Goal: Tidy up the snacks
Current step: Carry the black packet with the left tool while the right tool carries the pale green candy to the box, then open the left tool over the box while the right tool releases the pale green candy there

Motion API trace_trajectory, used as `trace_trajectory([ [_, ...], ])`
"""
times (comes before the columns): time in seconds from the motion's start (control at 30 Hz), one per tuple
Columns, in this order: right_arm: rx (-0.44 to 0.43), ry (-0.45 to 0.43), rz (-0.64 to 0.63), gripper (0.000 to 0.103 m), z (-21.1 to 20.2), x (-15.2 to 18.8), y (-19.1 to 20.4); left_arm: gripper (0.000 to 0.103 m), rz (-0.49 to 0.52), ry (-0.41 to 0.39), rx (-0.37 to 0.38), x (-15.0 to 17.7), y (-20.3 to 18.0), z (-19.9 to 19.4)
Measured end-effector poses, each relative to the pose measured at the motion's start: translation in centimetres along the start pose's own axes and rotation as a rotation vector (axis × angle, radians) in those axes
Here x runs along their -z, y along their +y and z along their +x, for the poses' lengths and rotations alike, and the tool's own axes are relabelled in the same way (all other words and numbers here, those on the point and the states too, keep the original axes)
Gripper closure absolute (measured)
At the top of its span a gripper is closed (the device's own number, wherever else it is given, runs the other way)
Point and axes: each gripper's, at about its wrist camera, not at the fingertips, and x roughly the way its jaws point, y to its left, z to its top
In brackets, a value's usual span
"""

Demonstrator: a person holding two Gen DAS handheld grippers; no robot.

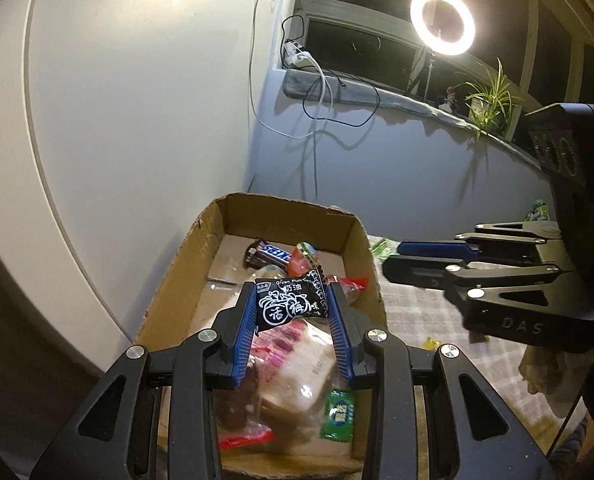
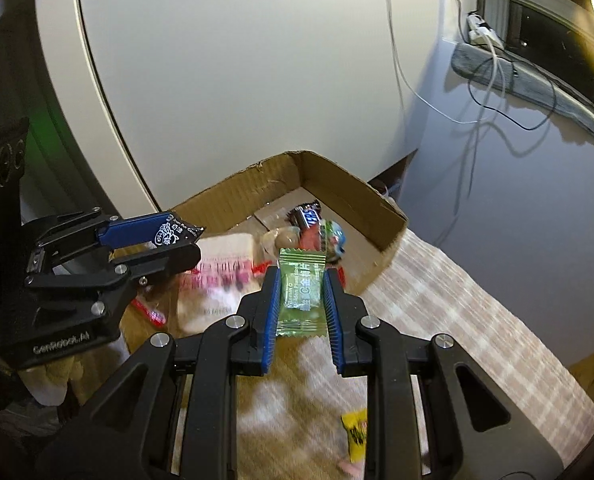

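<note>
Left wrist view: left gripper (image 1: pixel 293 300) pinching one black candy packet (image 1: pixel 291 304) above one cardboard box (image 1: pixel 169 280); holding inside, one Snickers bar (image 1: pixel 271 255), one clear bread pack (image 1: pixel 297 376), one green sachet (image 1: pixel 338 414), several red wrappers, count unclear. Right gripper (image 1: pixel 393 260) hovering beside box, contents hidden here.

Right wrist view: right gripper (image 2: pixel 302 280) clamping one green plum-candy packet (image 2: pixel 300 296) over checked cloth (image 2: pixel 457 300), just beside box (image 2: pixel 353 192). One yellow candy (image 2: pixel 355 438) lying on cloth, near.
</note>
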Motion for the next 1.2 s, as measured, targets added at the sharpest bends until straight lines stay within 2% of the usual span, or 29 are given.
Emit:
trace_trajectory([
  [0.27, -0.024, 0.026, -0.007, 0.081, 2.9, -1.4, -0.1, 0.07, -0.011, 0.0, -0.016, -0.4, 1.0, 0.4],
  [0.6, -0.041, 0.047, -0.006, 0.081, 4.5, -1.9, -0.2, 0.067, -0.024, 0.003, -0.025, -0.4, 1.4, 0.5],
  [0.7, -0.038, 0.049, -0.01, 0.08, 4.7, -2.0, -0.1, 0.065, -0.025, 0.002, -0.031, -0.5, 1.5, 0.5],
  [0.73, -0.034, 0.048, -0.011, 0.08, 4.7, -2.0, -0.1, 0.061, -0.025, 0.003, -0.034, -0.5, 1.5, 0.5],
  [0.77, -0.032, 0.047, -0.01, 0.076, 4.7, -2.1, -0.1, 0.058, -0.024, 0.003, -0.036, -0.5, 1.5, 0.5],
  [0.8, -0.029, 0.046, -0.009, 0.062, 4.7, -2.1, -0.1, 0.057, -0.023, 0.002, -0.038, -0.5, 1.4, 0.5],
  [0.87, -0.01, 0.03, -0.011, 0.043, 4.5, -2.2, -0.2, 0.055, -0.022, 0.0, -0.041, -0.5, 1.3, 0.4],
  [0.97, 0.01, 0.023, -0.01, 0.038, 4.3, -2.2, -0.4, 0.049, -0.023, -0.002, -0.043, -0.4, 1.3, 0.3],
  [1.07, 0.033, 0.018, -0.005, 0.026, 4.0, -2.2, -0.8, 0.044, -0.022, -0.002, -0.046, -0.4, 1.2, 0.3],
  [1.2, 0.058, 0.011, -0.003, 0.019, 3.5, -2.1, -1.1, 0.044, -0.022, -0.003, -0.047, -0.3, 1.1, 0.1],
])
